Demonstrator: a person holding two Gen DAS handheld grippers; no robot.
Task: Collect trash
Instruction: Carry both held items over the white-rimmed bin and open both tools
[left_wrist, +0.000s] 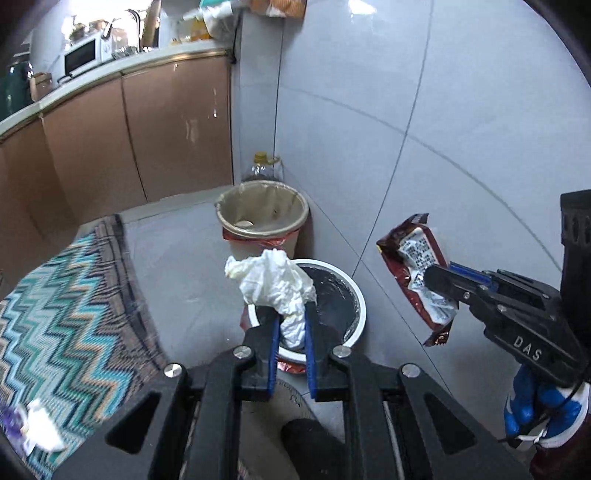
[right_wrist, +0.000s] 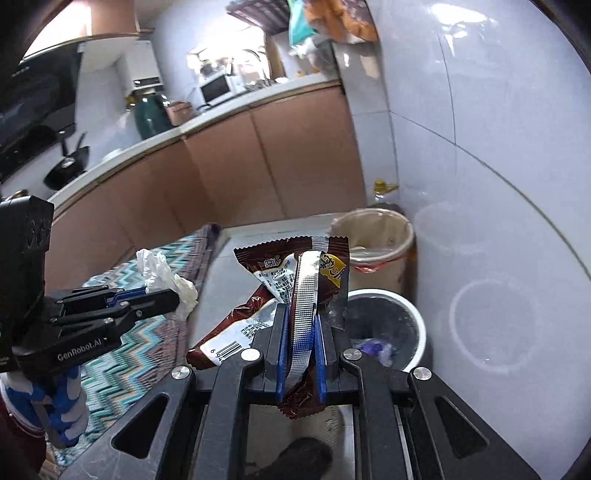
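Observation:
My left gripper (left_wrist: 290, 317) is shut on a crumpled white tissue (left_wrist: 271, 282) and hangs over the near white bin (left_wrist: 360, 314), which has a black liner. My right gripper (right_wrist: 300, 314) is shut on a brown snack wrapper (right_wrist: 295, 273), held up in front of the same white bin (right_wrist: 413, 314). In the left wrist view the right gripper (left_wrist: 437, 277) and its wrapper (left_wrist: 413, 273) hang to the right of the bin. In the right wrist view the left gripper (right_wrist: 173, 295) with the tissue (right_wrist: 162, 277) is at the left, over the rug.
A second bin (left_wrist: 262, 218) with a tan liner stands behind, in the corner by the tiled wall (left_wrist: 443, 110), with an oil bottle (left_wrist: 264, 166) behind it. A zigzag rug (left_wrist: 66, 314) covers the floor at left, with a paper scrap (left_wrist: 40, 430) on it. Brown cabinets (left_wrist: 147, 129) run along the back.

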